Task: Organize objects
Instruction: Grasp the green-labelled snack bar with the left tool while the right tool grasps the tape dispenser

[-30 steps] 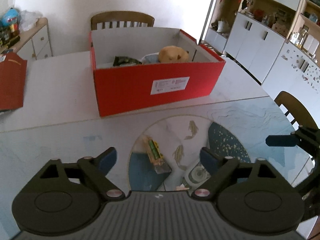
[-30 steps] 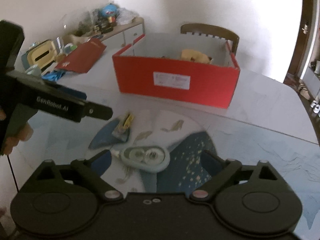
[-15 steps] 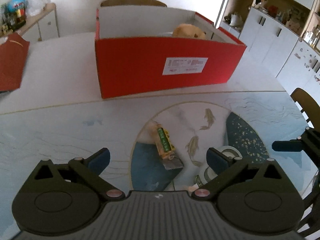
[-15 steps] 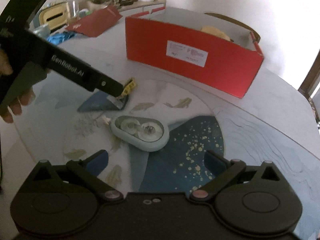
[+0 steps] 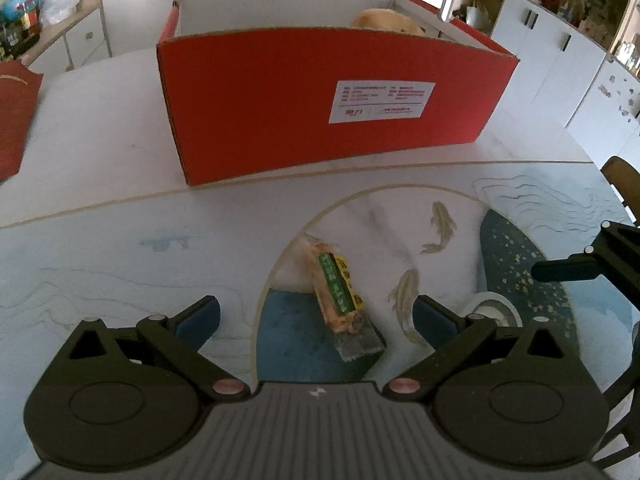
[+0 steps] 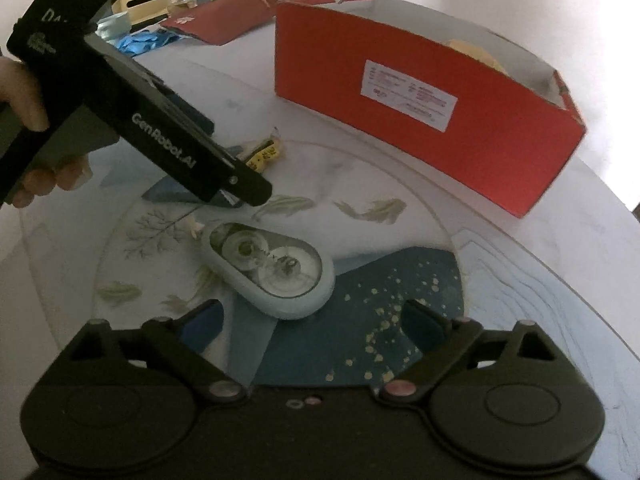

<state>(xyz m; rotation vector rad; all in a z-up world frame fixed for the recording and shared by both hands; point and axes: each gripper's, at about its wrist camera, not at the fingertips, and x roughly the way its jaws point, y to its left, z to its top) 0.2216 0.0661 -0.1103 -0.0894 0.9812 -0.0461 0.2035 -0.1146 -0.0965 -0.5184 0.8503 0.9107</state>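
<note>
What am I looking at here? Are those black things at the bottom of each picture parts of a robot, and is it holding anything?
No robot: a person holds a hand-held gripper in each hand, each with its own camera looking along two fingers. One picture looks out from the left gripper, open over a snack packet. The other looks from the right gripper, open near a pale blue correction-tape dispenser, its fingers just closing slightly. Nothing is held. Behind stands a red box on the patterned table.

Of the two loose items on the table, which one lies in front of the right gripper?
The pale blue correction tape dispenser, teardrop-shaped with clear reels, lies ahead of the open right gripper. The snack packet lies before the left gripper.
</note>
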